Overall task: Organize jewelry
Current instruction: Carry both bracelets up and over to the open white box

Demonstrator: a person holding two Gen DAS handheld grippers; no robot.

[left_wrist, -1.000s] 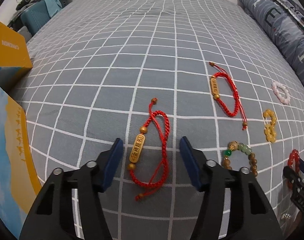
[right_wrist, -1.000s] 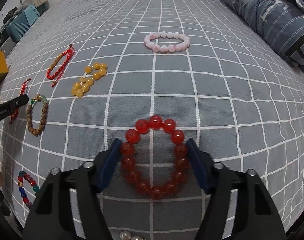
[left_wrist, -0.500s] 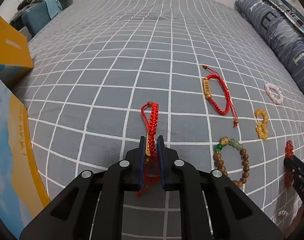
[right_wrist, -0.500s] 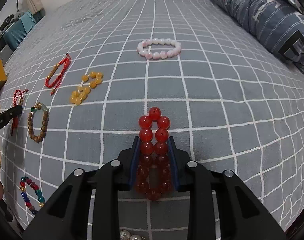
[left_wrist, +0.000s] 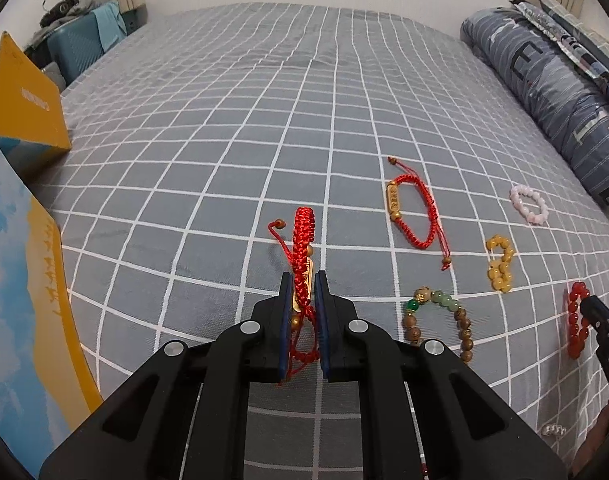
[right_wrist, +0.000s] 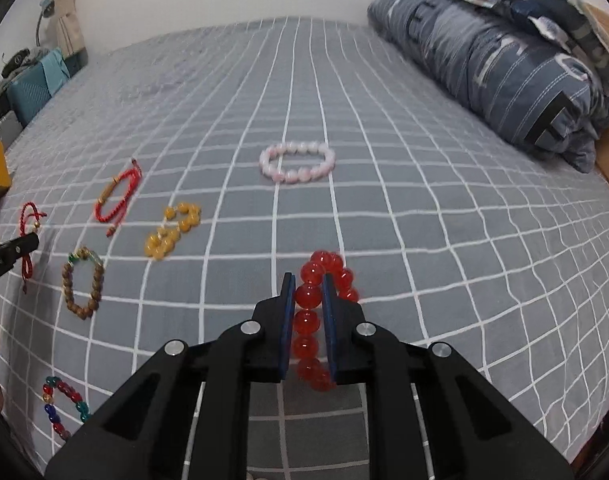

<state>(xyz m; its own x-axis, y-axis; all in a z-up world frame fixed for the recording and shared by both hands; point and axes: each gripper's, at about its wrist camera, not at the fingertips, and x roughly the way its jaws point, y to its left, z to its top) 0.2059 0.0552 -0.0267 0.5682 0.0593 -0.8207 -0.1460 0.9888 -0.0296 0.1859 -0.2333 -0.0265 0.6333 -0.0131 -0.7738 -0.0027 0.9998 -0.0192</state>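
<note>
On the grey, white-checked bedspread (left_wrist: 224,152): left gripper (left_wrist: 303,280) clamped on a red braided cord bracelet with a gold tube charm (left_wrist: 303,240), lifted clear of the cloth. Right gripper (right_wrist: 307,286) clamped on a red glass bead bracelet (right_wrist: 310,312). Loose nearby: second red cord bracelet (left_wrist: 414,214), yellow bead bracelet (left_wrist: 500,262), brown wooden bead bracelet (left_wrist: 438,322), pink bead bracelet (right_wrist: 297,161), multicoloured bead bracelet (right_wrist: 64,404). At the left edge, yellow cardboard box (left_wrist: 26,100) and blue-and-yellow printed box (left_wrist: 20,292), contents not visible.

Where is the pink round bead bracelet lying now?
In the right wrist view, the pink round bead bracelet lies flat on the grey checked bedsheet, ahead of the right gripper, right of the yellow bead bracelet.
</note>
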